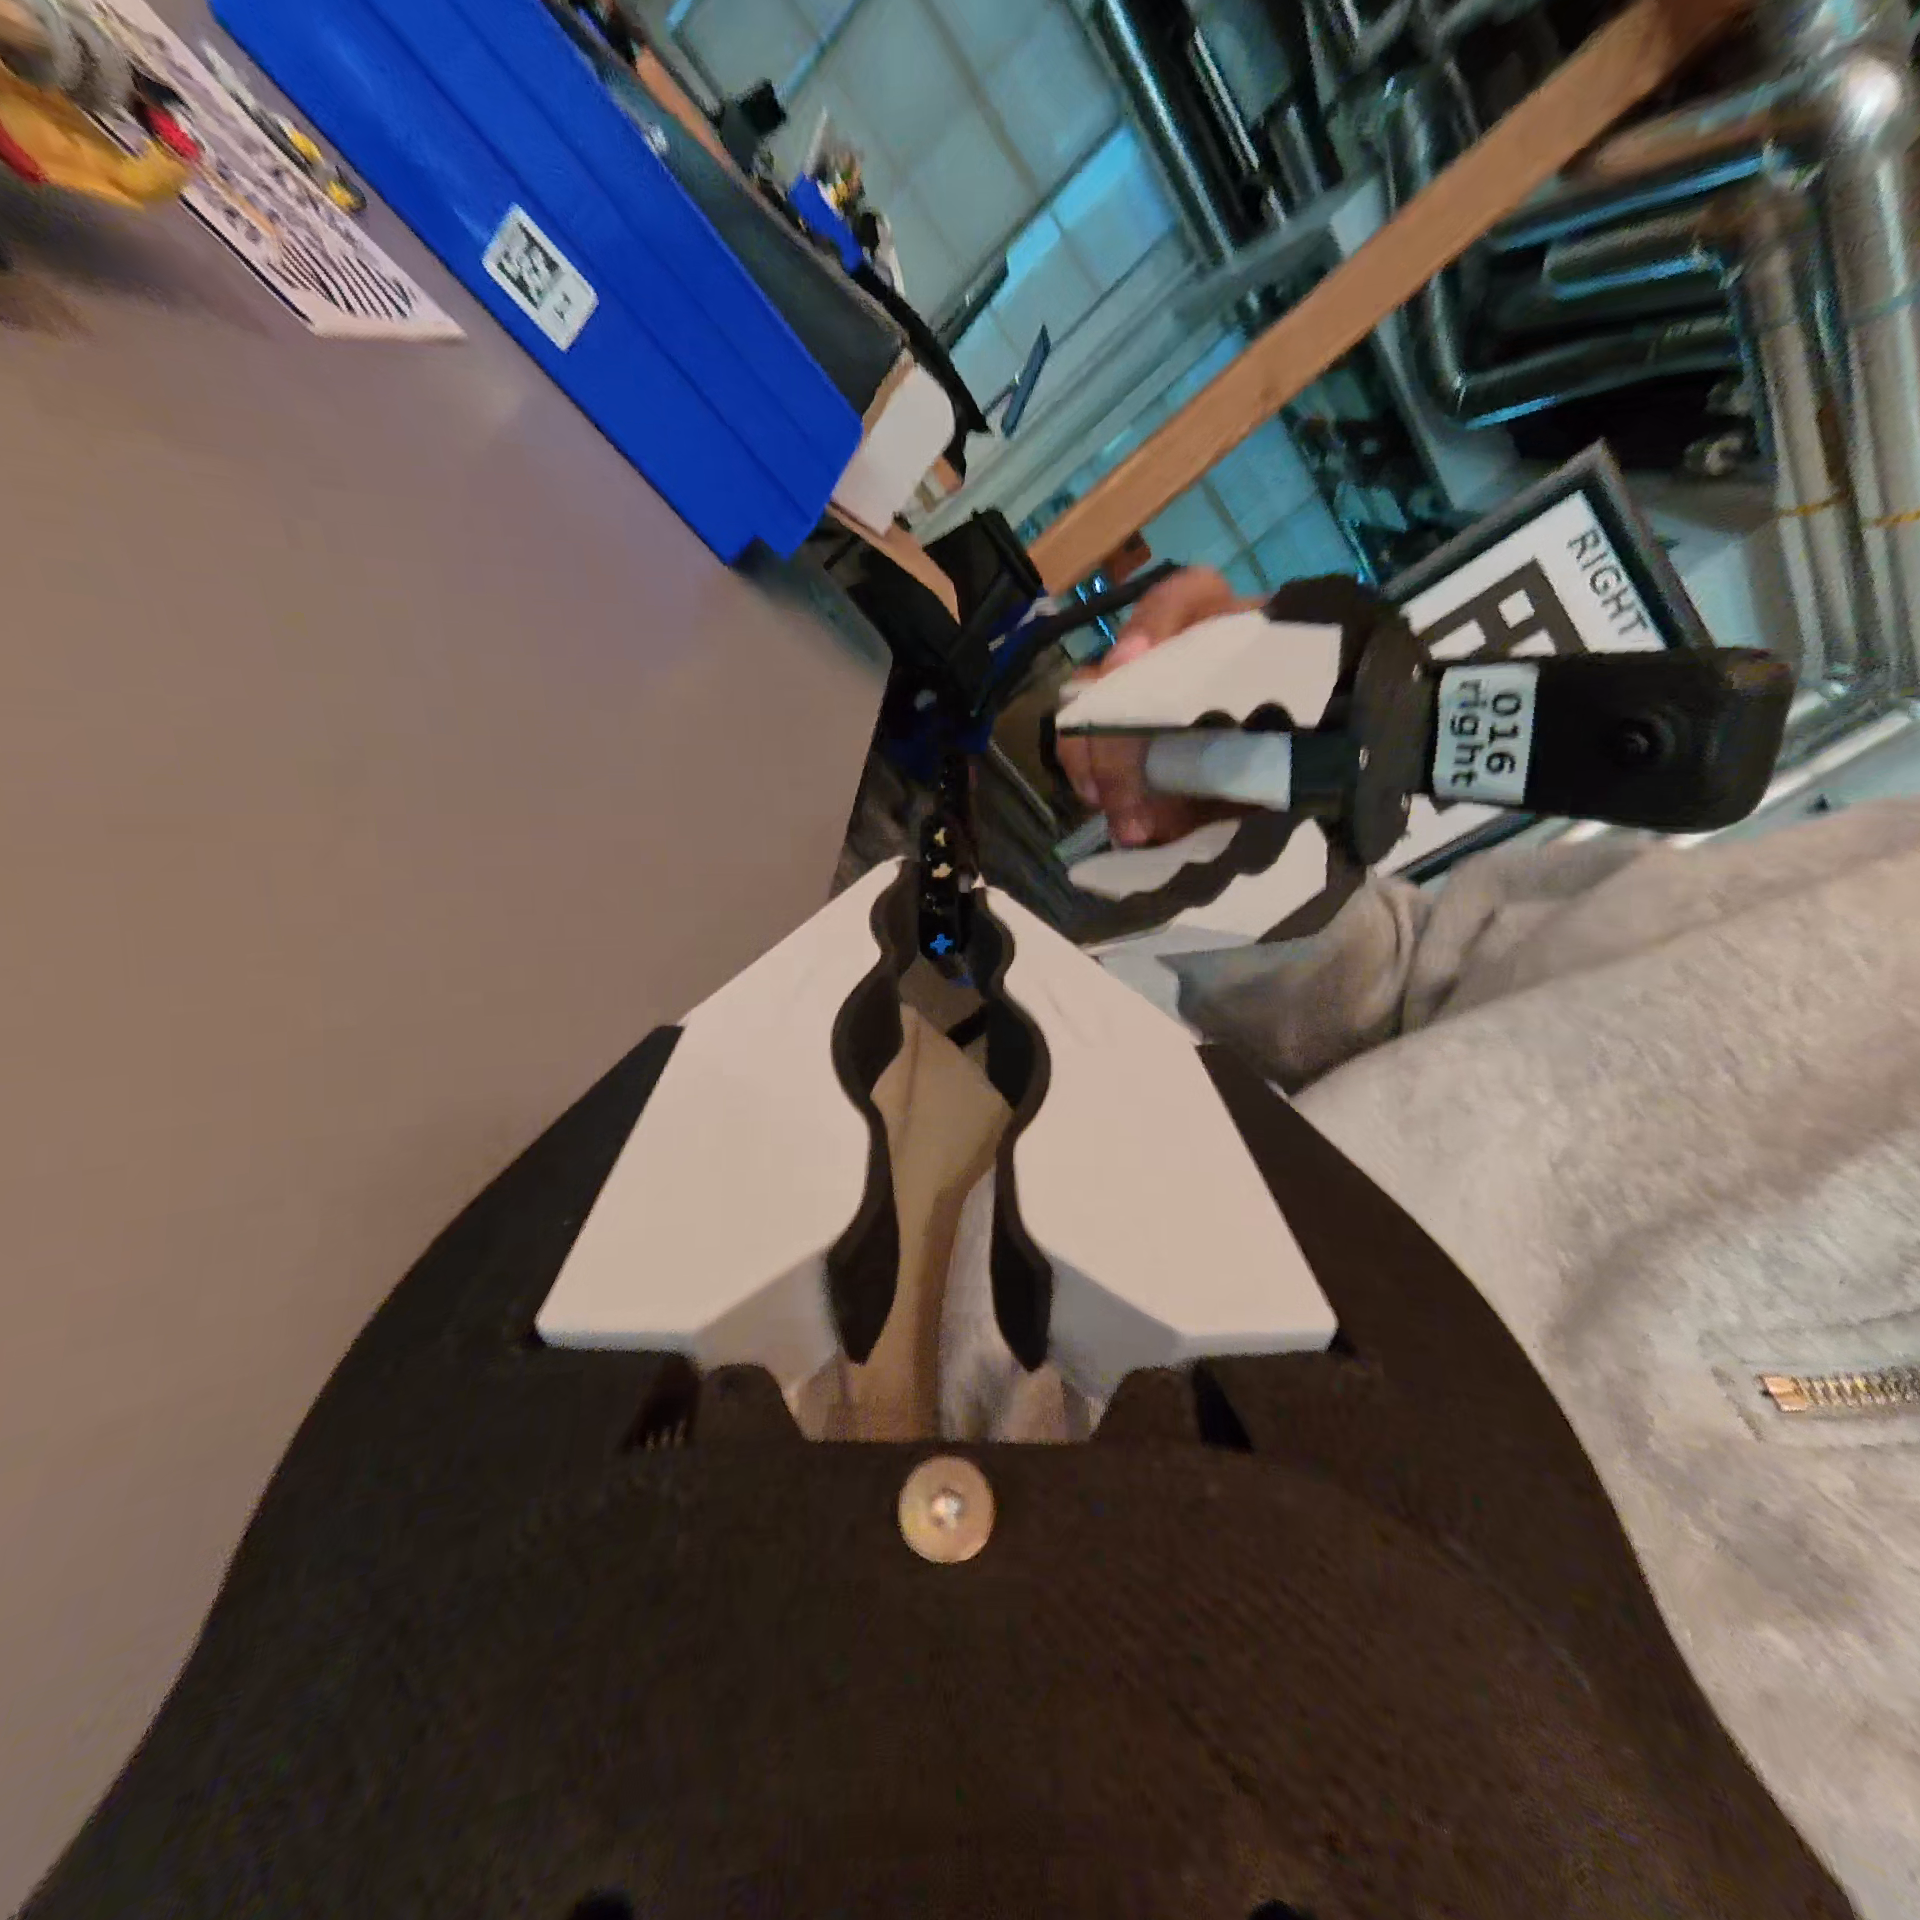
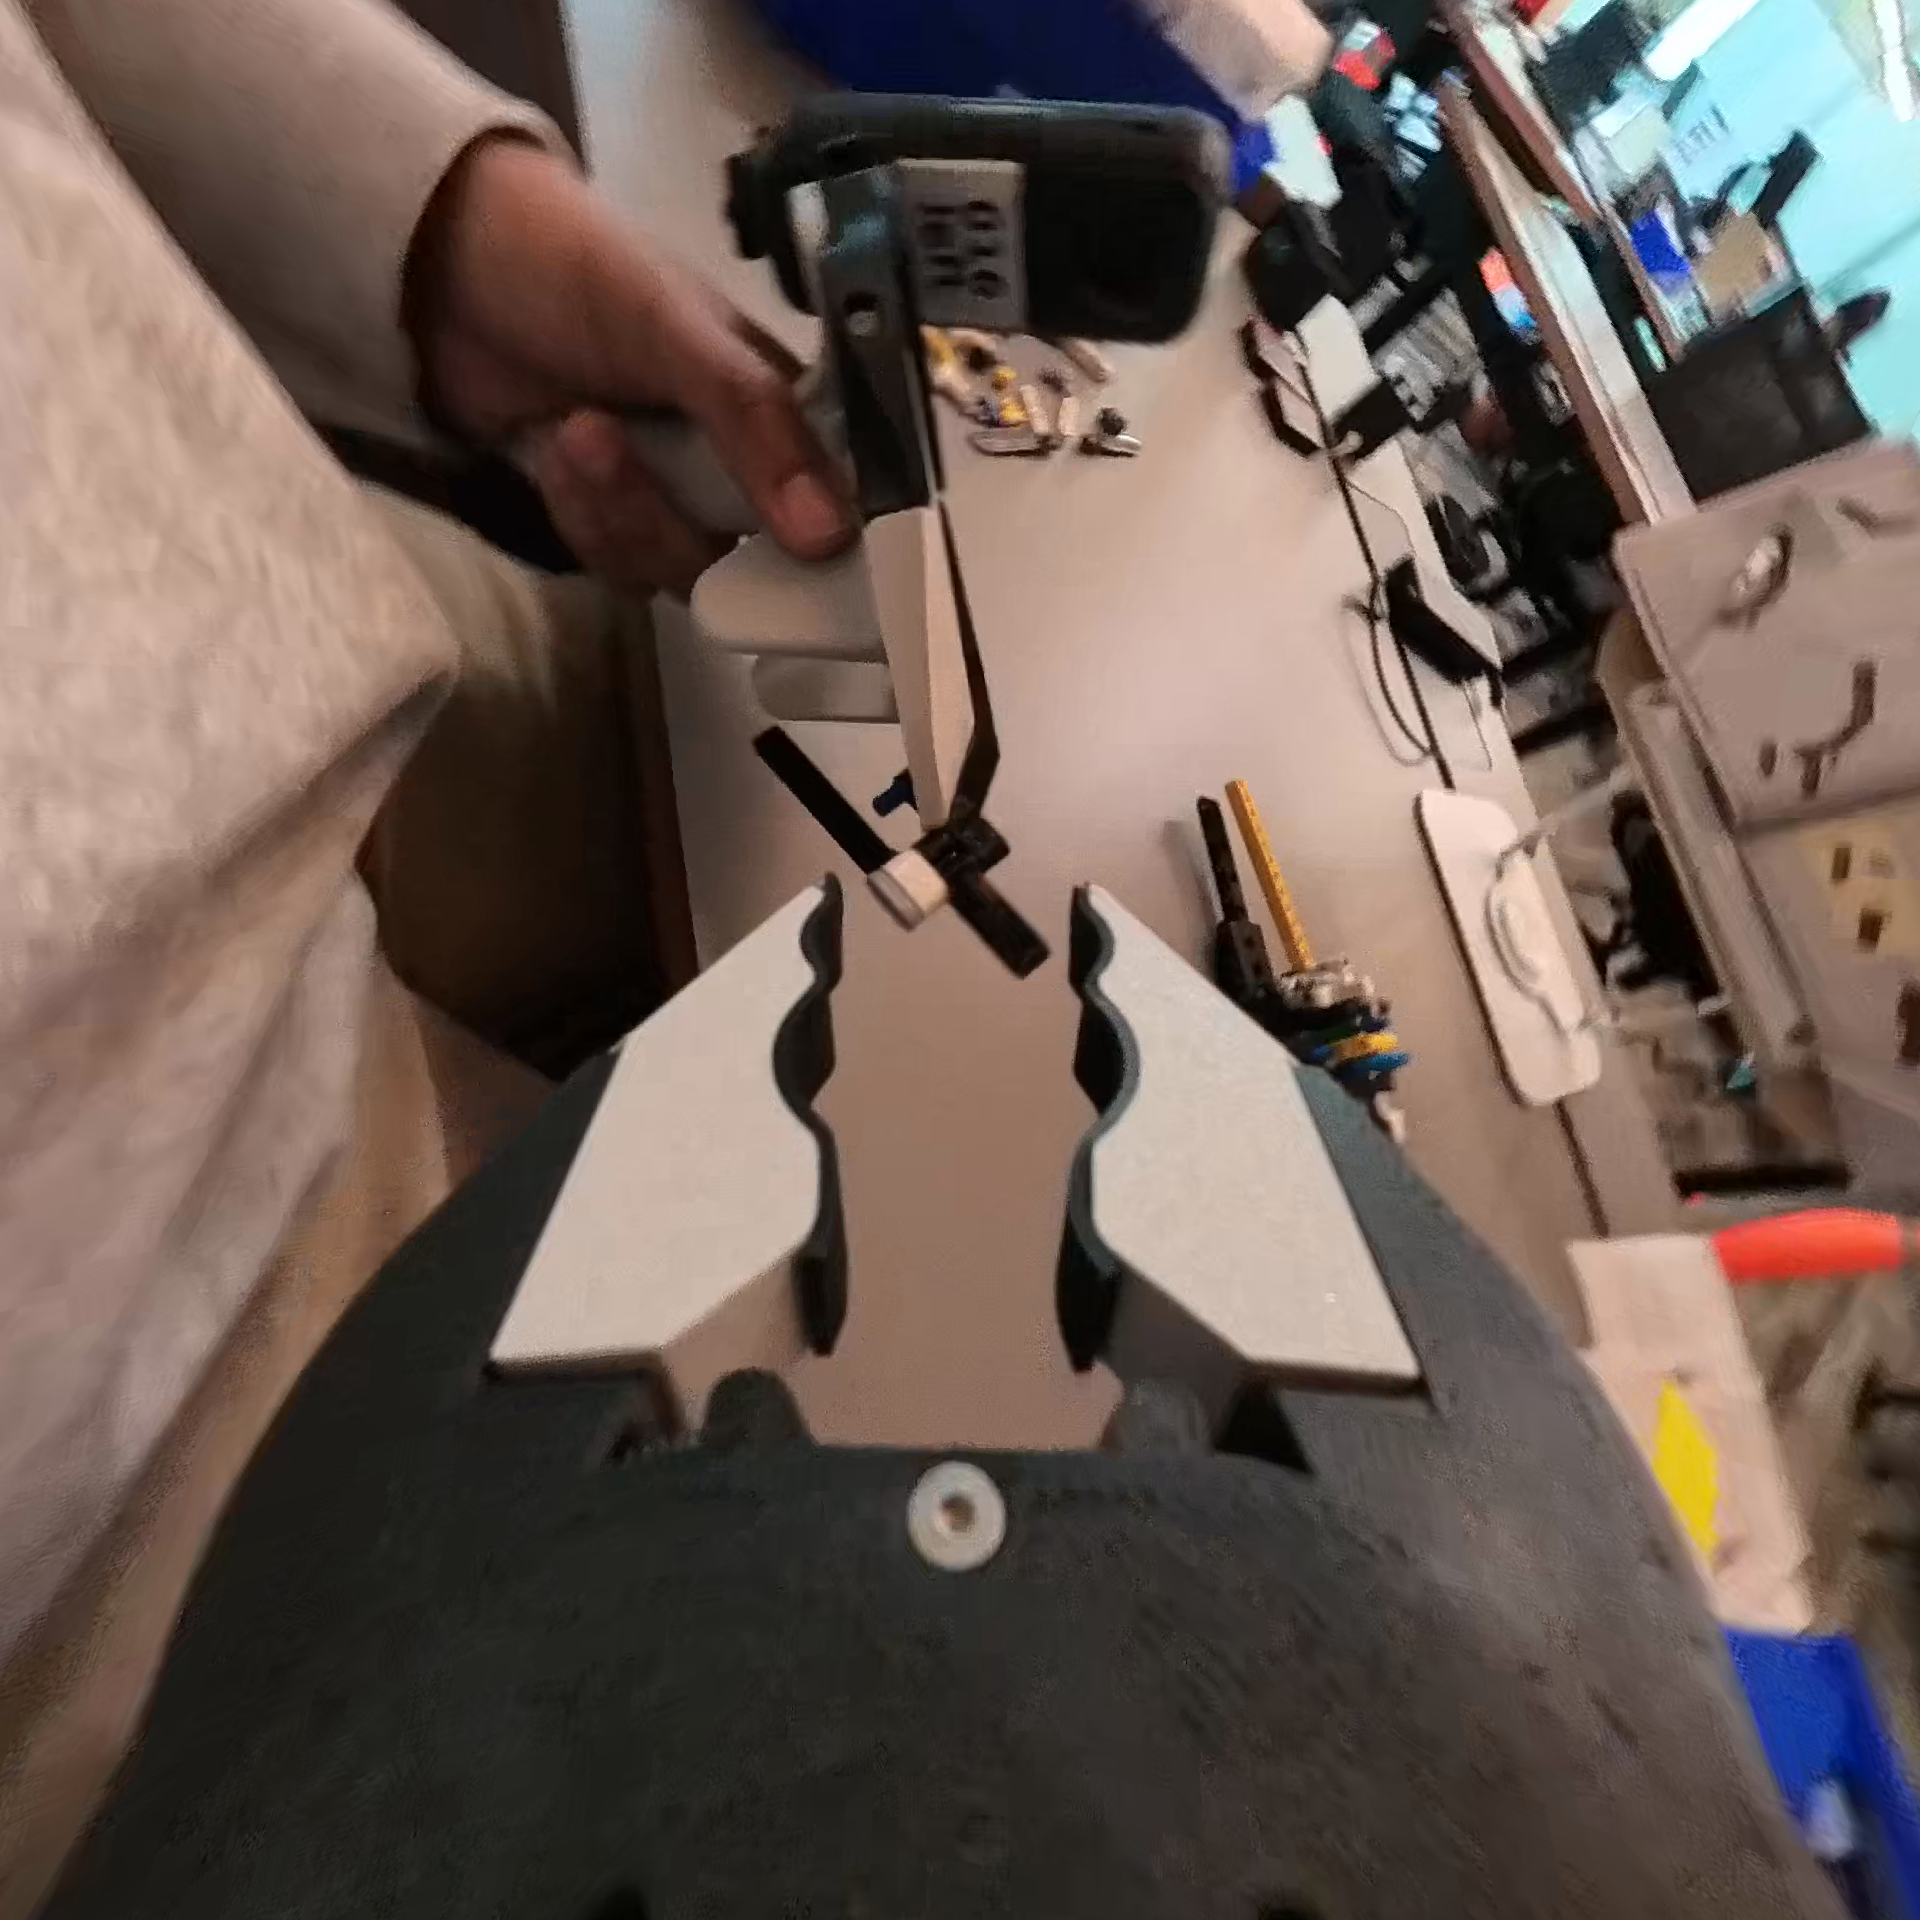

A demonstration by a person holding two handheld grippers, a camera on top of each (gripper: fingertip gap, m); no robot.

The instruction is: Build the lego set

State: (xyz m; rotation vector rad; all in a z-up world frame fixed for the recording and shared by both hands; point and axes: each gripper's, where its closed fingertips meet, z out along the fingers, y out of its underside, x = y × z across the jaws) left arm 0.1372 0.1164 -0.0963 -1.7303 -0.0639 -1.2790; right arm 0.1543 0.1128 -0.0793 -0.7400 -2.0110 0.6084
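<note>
Here, black lego beam assembly (image 2: 940,878), white sleeve (image 2: 909,886)

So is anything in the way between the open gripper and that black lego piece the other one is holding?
No, nothing visible. The right gripper is open, and only bare table shows between its fingers and the black lego piece that the left gripper holds just ahead.
</note>
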